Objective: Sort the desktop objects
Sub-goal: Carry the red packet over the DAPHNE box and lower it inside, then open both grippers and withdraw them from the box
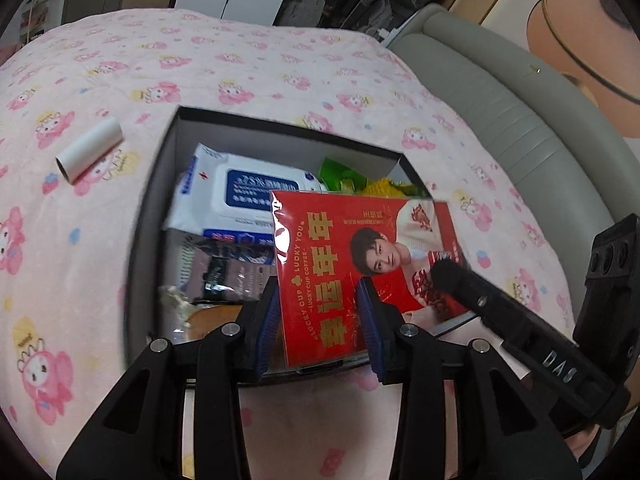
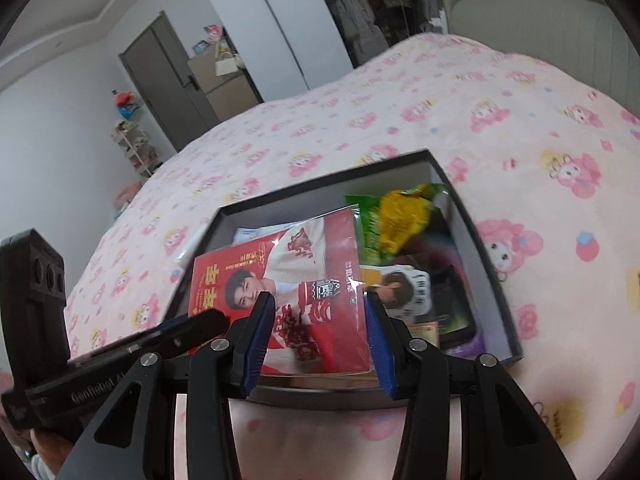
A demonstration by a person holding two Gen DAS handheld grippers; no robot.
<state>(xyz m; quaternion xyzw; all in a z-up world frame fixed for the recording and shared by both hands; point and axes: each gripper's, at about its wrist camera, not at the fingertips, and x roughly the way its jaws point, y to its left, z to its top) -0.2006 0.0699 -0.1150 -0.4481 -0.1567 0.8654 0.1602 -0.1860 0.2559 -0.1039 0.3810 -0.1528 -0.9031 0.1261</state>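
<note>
left wrist | both grippers [image 1: 320, 320] [image 2: 318, 336] clamp red packet [image 1: 360, 264] (tilted) | long axis spans box [image 1: 152, 216]

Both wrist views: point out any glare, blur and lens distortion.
Left wrist view: glare on the red packet at its wrapper's left edge; box rim blurred; bedspread bulges from fisheye. Right wrist view: green snack bag smeared; dark corners.

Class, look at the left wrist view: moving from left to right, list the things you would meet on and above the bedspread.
White tube → wipes pack → red card → right gripper
</note>
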